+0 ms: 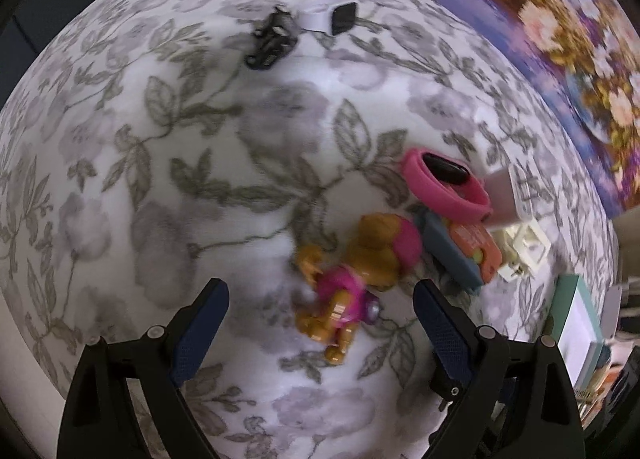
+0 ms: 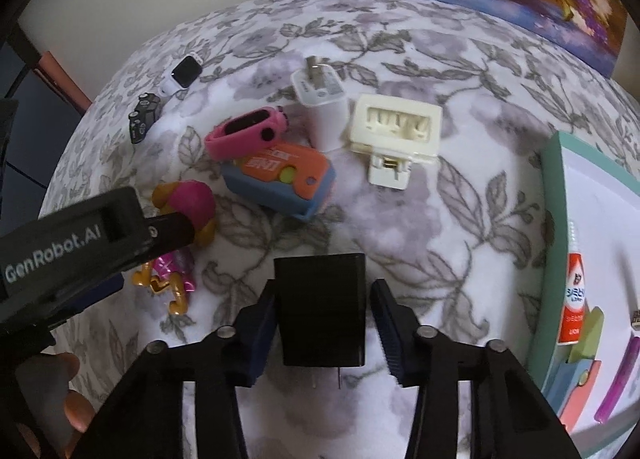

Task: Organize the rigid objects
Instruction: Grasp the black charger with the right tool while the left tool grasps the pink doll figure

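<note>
A black plug-in charger [image 2: 320, 319] lies on the floral cloth, prongs toward the camera, between the fingers of my right gripper [image 2: 325, 288]. The left pad touches its side, while a thin strip of cloth shows at the right pad, so the jaws stand open around it. My left gripper [image 1: 320, 291] is wide open just above a tan and pink toy pup [image 1: 372, 255] lying on its side. From the right wrist view, the left gripper's black body [image 2: 80, 239] covers part of that pup [image 2: 188, 199].
Clustered on the cloth are a pink fitness band [image 2: 244, 131], an orange and blue case [image 2: 280, 179], a white charger [image 2: 324, 107] and a cream socket part [image 2: 396, 127]. Farther left lie a black toy car [image 2: 142, 117] and a smartwatch [image 2: 184, 71]. A teal-rimmed tray [image 2: 554, 219] holds small items at the right.
</note>
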`<state>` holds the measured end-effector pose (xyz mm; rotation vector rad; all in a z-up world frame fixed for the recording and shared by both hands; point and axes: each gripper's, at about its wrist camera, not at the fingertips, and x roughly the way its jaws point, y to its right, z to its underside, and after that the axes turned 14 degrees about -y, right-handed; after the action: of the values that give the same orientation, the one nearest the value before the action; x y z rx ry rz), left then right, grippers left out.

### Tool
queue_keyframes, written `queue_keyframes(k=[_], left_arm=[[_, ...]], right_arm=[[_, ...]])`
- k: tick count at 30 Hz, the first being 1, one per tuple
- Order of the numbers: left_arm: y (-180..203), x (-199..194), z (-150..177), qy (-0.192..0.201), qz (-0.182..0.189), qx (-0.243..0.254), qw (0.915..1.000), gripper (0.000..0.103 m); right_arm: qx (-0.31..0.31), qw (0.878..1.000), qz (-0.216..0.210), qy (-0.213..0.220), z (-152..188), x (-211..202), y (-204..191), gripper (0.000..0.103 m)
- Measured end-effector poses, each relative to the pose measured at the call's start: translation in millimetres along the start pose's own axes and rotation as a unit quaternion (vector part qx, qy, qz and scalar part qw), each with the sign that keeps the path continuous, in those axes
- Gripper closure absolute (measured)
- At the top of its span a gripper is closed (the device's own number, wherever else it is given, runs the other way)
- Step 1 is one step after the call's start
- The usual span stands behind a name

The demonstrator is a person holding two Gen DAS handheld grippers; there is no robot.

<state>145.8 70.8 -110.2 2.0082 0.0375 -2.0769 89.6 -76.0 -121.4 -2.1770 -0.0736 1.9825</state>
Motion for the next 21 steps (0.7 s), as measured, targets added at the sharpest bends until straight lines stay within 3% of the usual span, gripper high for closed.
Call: queue_keyframes(k=[4, 15, 16, 21], left_arm=[[11, 10, -3, -0.009, -0.004, 0.016, 0.9998, 0.028], [21, 17, 0, 0.017, -0.044, 0.027, 0.9985, 0.046], [22, 16, 0, 0.020, -0.047, 0.027, 0.9984, 0.060], [18, 5, 18, 0.020, -0.027, 0.029, 0.9990, 0.062]], right_arm=[[0.011, 1.000, 0.000, -0.006, 2, -1, 8, 0.056], [0.032, 0.999, -0.005, -0.016, 10, -2, 26, 0.057], [0.032, 0.999, -0.004, -0.017, 11, -3, 27, 0.057], [0.038, 0.999, -0.006, -0.019, 15, -4, 30, 0.057]])
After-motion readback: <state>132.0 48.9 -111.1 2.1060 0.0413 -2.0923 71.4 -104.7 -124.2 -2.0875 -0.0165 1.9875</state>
